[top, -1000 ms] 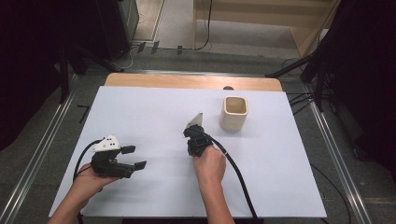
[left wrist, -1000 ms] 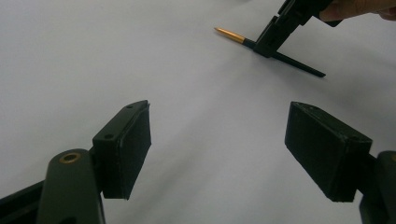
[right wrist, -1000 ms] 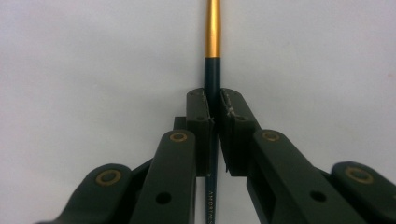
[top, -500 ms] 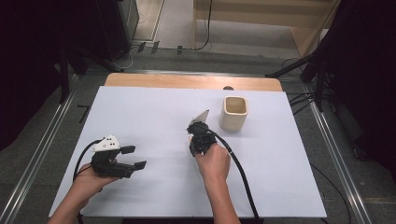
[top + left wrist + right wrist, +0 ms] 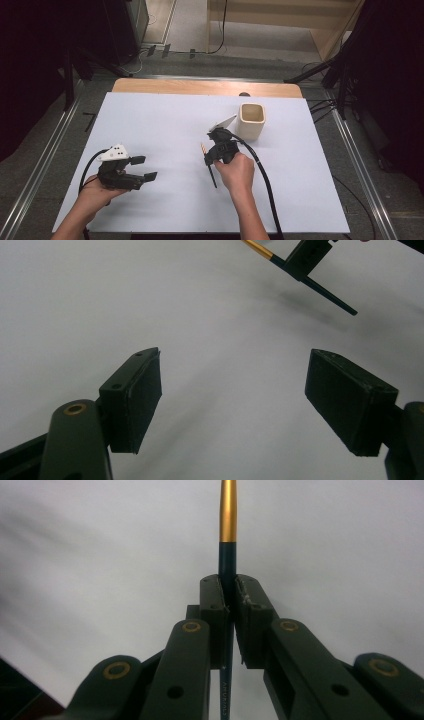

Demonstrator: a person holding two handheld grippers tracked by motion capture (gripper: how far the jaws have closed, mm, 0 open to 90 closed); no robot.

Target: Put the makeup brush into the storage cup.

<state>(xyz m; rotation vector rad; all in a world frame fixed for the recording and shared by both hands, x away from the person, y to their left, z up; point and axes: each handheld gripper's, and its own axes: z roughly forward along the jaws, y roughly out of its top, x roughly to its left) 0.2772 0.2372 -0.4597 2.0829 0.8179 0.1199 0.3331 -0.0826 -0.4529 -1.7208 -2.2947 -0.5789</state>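
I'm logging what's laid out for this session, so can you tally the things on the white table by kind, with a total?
Paintbrush, dark handle with a gold ferrule, clamped in the right gripper: 1
Cream square cup: 1
Hand-held grippers, counting the left gripper: 2
Total: 4

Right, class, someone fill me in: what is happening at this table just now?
A person works at a white table with a gripper in each hand. The right gripper is shut on a thin dark paintbrush with a gold ferrule, holding it above the table near a cream square cup. The left gripper rests low over the table with its jaws wide apart and nothing between them. The brush is not yet in the cup.
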